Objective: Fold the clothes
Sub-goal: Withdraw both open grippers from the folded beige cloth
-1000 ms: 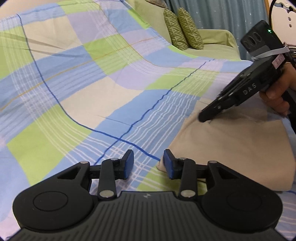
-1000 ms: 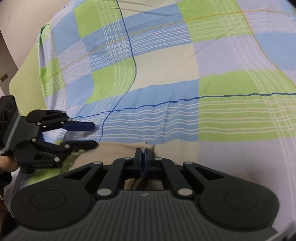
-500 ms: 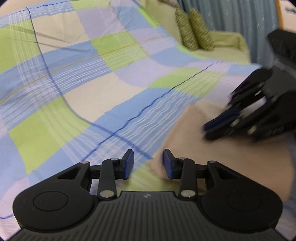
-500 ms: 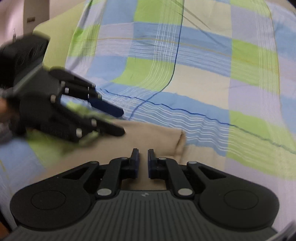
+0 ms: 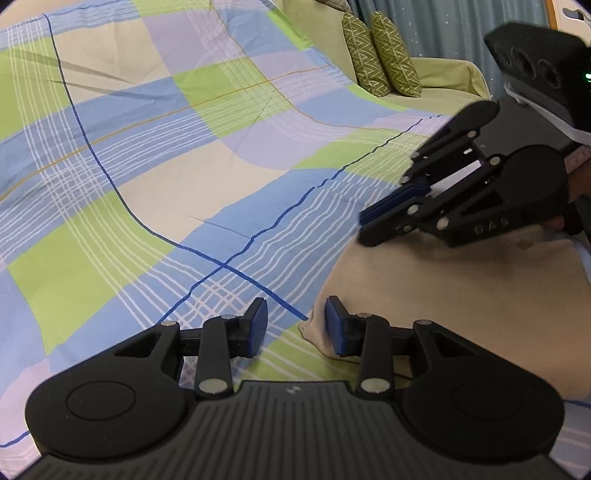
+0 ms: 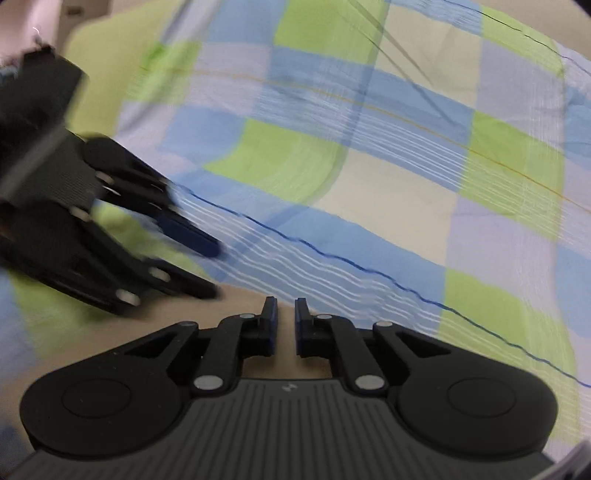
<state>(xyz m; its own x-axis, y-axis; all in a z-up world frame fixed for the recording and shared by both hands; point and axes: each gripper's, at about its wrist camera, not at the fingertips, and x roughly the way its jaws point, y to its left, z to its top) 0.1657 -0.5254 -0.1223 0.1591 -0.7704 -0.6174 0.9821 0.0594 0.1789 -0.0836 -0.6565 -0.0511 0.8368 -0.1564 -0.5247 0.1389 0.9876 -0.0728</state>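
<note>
A folded beige garment (image 5: 443,291) lies flat on the checked bedsheet (image 5: 192,177). My left gripper (image 5: 295,325) is open and empty, its jaws either side of the garment's near left corner. My right gripper (image 6: 286,321) is slightly open and empty, just above the garment (image 6: 236,302). In the left wrist view the right gripper (image 5: 369,225) hovers over the garment's far edge. In the right wrist view the left gripper (image 6: 214,269) appears blurred at the left, open.
Two green patterned cushions (image 5: 380,55) lean on a pale green sofa (image 5: 443,81) beyond the bed. A curtain (image 5: 461,29) hangs behind. The sheet (image 6: 369,184) stretches wide beyond the garment.
My right gripper has opened from shut, let go of the garment and lifted off it. My left gripper stays open at the garment's corner.
</note>
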